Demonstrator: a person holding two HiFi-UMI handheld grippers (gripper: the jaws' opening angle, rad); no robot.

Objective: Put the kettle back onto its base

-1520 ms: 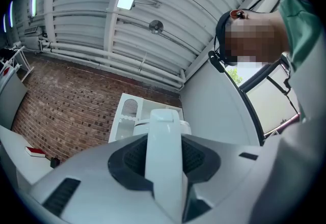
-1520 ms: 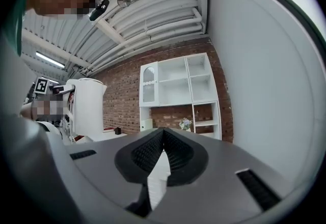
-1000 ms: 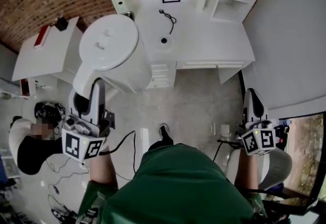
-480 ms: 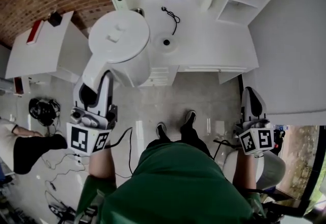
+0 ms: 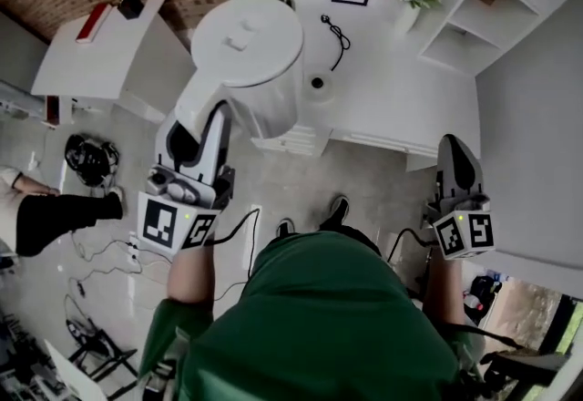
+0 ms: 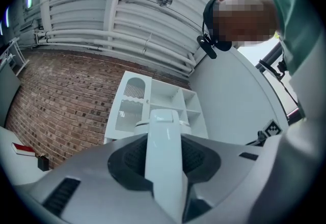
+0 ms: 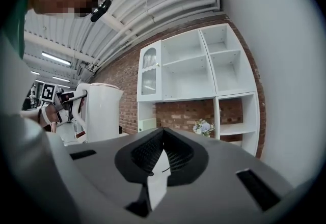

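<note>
**A:** Left gripper point(image 5: 202, 130) is clamped on the handle of the white kettle point(image 5: 248, 48). Kettle's up in the air with its lid down, just left of the base point(image 5: 317, 82) on the desk point(image 5: 392, 98). Right gripper point(image 5: 455, 167) is pinched together, empty.

**B:** Kettle's underside is hidden from above, and the base is too tiny for detail.

Kettle point(image 5: 248, 71): white, tall round body, flat lid point(image 5: 246, 36) with small raised tab. Upright, lifted off counter, not on base. Handle point(image 6: 163, 157) white, points to 7 o'clock in head view, clamped between jaws of left gripper point(image 5: 199, 137). In right gripper view, kettle at 9 o'clock, handle on its left side.

Base point(image 5: 317, 82): small white round disc, dark centre. Flat on white counter point(image 5: 392, 89), at 4 o'clock of kettle lid, just beside kettle body. Black cord point(image 5: 341, 35) loops off toward 1 o'clock.
</note>
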